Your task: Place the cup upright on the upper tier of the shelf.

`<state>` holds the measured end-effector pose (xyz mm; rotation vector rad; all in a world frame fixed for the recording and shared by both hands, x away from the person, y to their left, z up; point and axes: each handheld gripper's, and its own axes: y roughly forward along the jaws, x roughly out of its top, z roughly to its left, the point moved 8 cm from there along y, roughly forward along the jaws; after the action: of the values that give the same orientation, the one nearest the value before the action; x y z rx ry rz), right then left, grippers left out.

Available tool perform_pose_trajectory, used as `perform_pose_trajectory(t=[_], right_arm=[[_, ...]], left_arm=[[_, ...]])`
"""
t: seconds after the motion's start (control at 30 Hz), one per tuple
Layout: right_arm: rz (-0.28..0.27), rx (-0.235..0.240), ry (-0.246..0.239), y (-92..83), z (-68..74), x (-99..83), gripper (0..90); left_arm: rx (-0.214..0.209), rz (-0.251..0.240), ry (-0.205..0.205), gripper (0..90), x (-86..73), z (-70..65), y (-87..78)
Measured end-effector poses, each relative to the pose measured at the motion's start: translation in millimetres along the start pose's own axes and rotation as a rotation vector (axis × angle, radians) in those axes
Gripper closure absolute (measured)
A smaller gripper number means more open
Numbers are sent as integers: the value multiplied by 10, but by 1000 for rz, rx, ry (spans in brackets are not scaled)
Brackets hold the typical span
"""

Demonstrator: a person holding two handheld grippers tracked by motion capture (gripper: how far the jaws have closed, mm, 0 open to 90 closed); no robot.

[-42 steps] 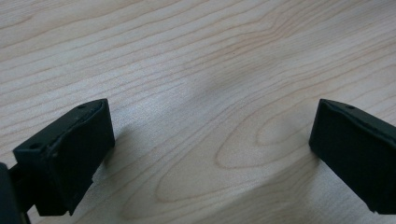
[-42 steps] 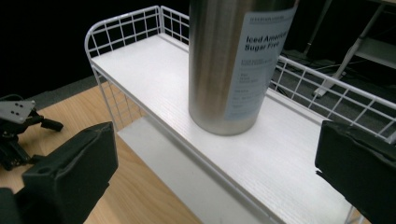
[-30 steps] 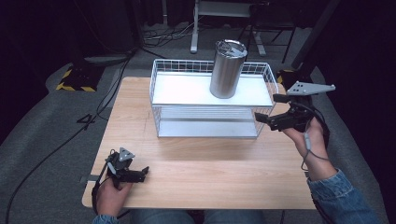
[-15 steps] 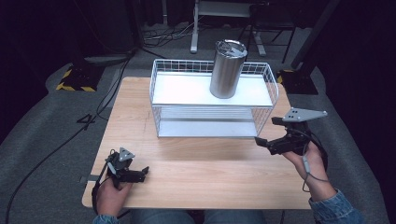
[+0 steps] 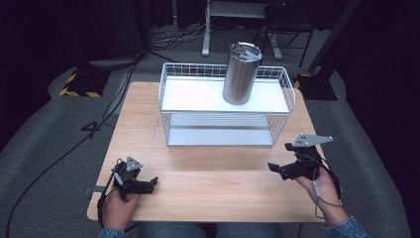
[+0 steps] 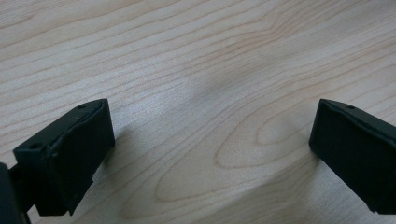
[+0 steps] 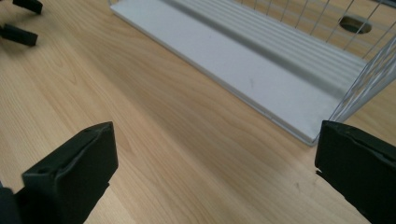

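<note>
Standing on the white wire rack (image 5: 284, 106), a cylindrical brushed-steel tumbler (image 5: 240, 73).

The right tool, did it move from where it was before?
Yes. The right tool pulled back from the wire rack toward the person's edge of the table, and now sits in front of the rack's right corner, open.
</note>
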<state>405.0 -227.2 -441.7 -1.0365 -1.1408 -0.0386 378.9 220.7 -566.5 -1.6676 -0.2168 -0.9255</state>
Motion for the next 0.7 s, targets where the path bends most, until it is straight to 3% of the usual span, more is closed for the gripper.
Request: perform_pose_trajectory(t=[0.37,0.7], right_arm=[[88,18,14,366,95,-440,0],[105,13,42,508,113,-670,0]], left_arm=[[3,0,-1,5,-2,0,-2],[3,0,-2,5,-2,0,-2]])
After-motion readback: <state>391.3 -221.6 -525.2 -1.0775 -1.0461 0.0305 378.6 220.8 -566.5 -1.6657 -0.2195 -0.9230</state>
